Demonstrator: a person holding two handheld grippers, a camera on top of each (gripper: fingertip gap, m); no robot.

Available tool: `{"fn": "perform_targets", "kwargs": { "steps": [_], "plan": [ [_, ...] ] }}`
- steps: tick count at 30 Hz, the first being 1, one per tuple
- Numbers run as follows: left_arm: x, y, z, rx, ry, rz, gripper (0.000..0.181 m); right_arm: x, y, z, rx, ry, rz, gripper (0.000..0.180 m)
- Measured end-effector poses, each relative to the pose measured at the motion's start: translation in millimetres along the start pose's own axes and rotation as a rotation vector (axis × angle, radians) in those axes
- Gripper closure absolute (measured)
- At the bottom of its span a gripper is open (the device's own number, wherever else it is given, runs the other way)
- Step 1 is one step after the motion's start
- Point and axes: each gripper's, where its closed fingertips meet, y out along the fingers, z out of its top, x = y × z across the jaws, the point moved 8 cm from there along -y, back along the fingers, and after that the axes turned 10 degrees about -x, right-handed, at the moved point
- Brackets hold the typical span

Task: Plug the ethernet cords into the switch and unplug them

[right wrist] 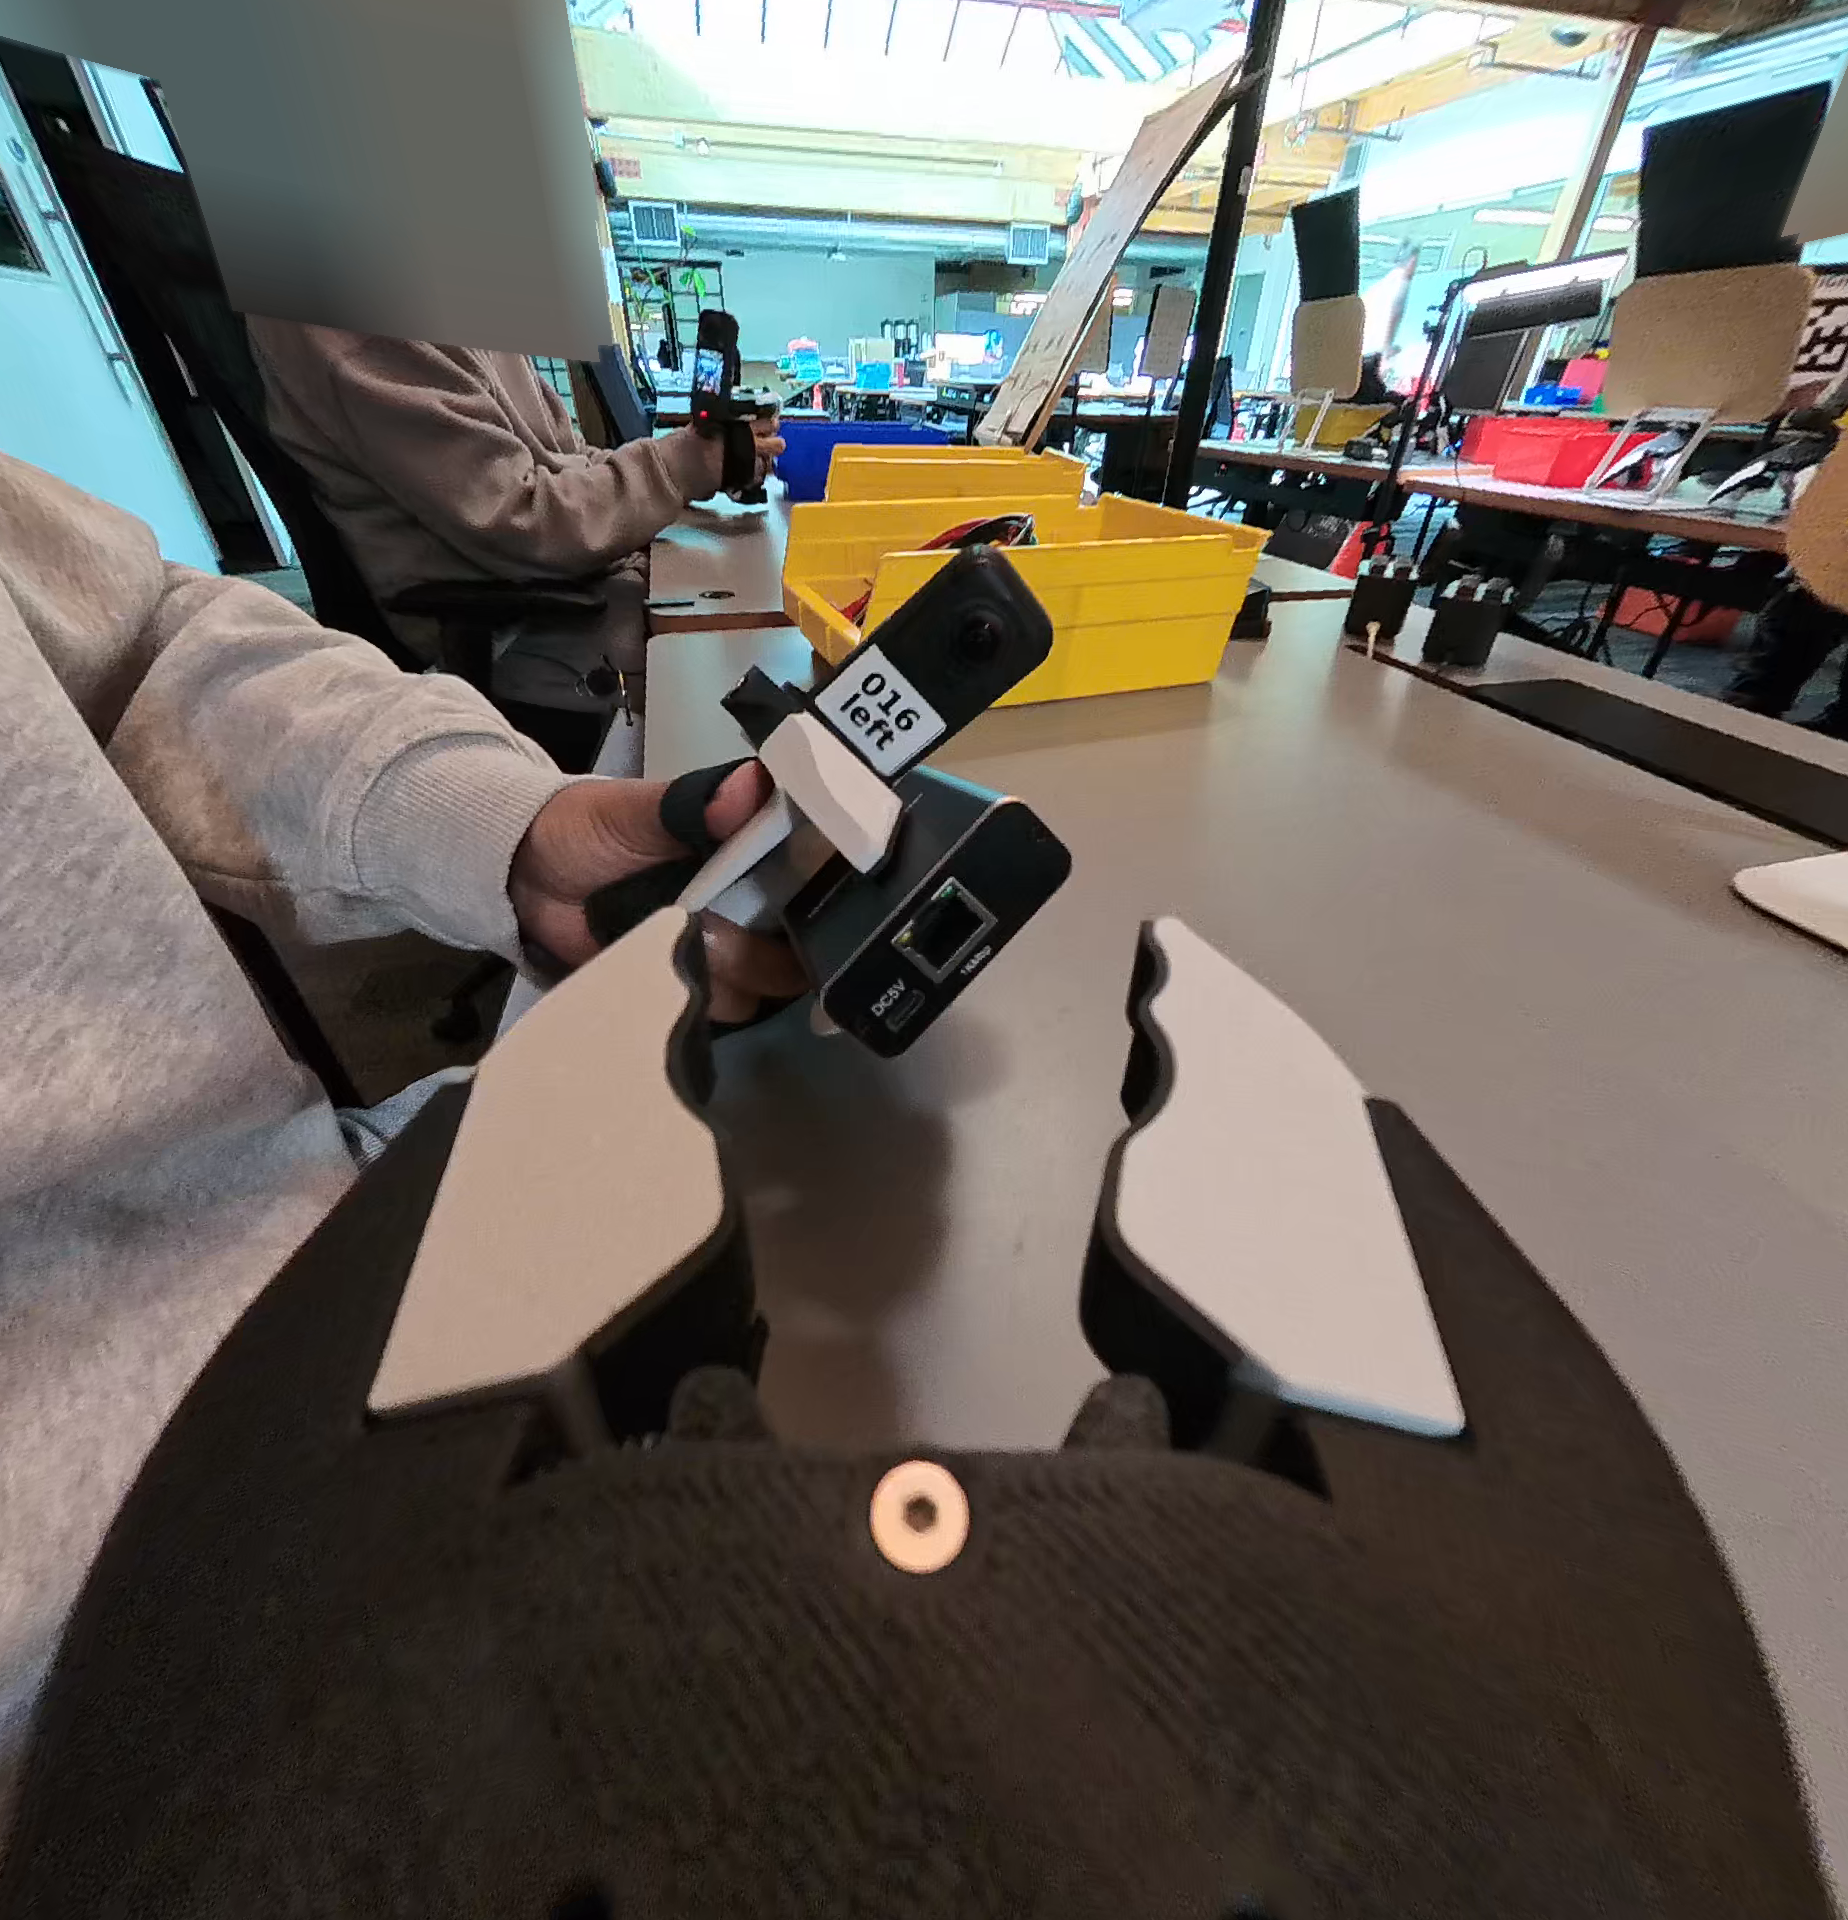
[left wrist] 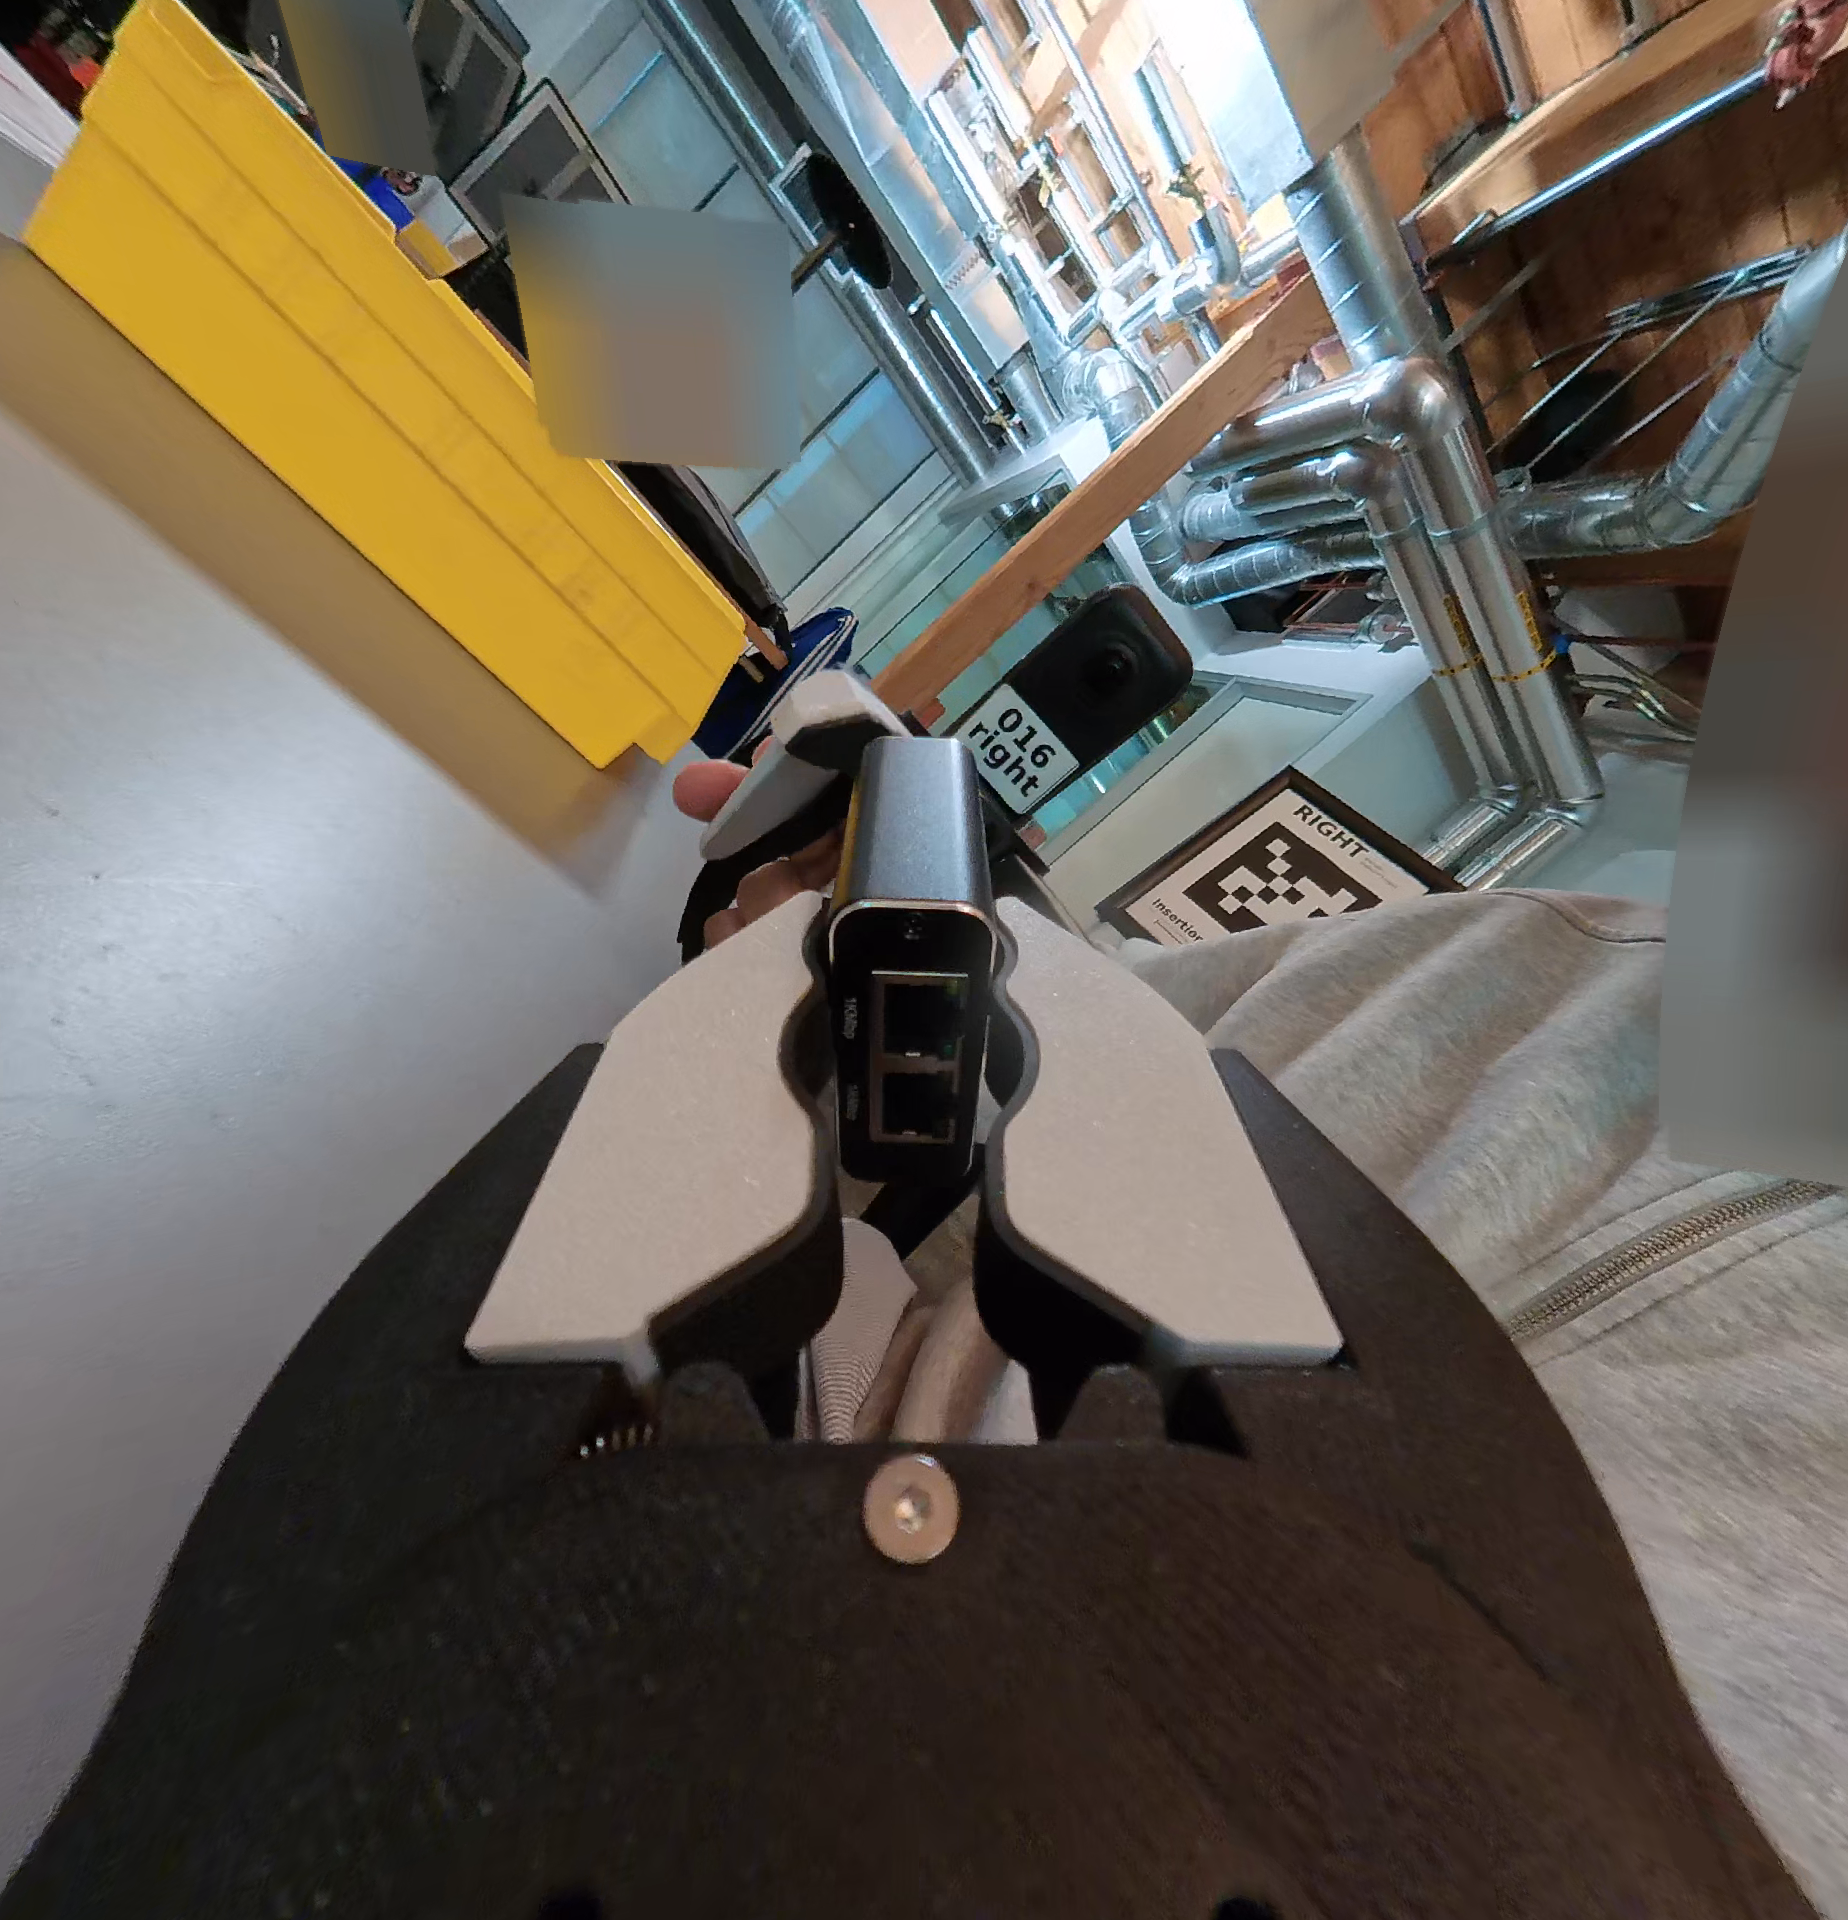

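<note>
The switch (left wrist: 904, 1049) is a small dark grey metal box. My left gripper (left wrist: 909, 920) is shut on its sides, and two empty network ports face the left wrist camera. In the right wrist view the switch (right wrist: 899, 977) is held above the table, its other end showing one empty network port and a small power socket. The left gripper (right wrist: 795, 842) grips it there, held by a hand. My right gripper (right wrist: 915, 935) is open and empty, just short of that end. It also shows past the switch in the left wrist view (left wrist: 795, 758). No ethernet cord is in view.
Stacked yellow bins (right wrist: 1107, 592) stand on the grey table (right wrist: 1419, 935) behind the switch, and show in the left wrist view (left wrist: 380, 416). A black mat (right wrist: 1678, 727) and a white object (right wrist: 1824, 894) lie at the right. A grey sleeve (right wrist: 276, 748) is at the left; another person (right wrist: 432, 468) sits behind.
</note>
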Motion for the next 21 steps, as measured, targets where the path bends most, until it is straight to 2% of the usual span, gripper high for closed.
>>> {"fn": "perform_targets", "kwargs": {
  "steps": [8,13,21],
  "plan": [
    [10.4,-0.6,3.8,-0.036,0.189,0.174,0.157,3.4,3.1,-8.0,-0.102,0.197,0.072,0.133],
    [16.0,5.0,1.1,-0.085,0.285,0.235,0.157,-0.5,6.1,-7.4,-0.1,0.209,0.1,0.137],
    [17.6,10.1,-1.9,-0.115,0.313,0.233,0.157,0.3,6.9,-9.7,-0.116,0.274,0.138,0.151]
  ]
}}
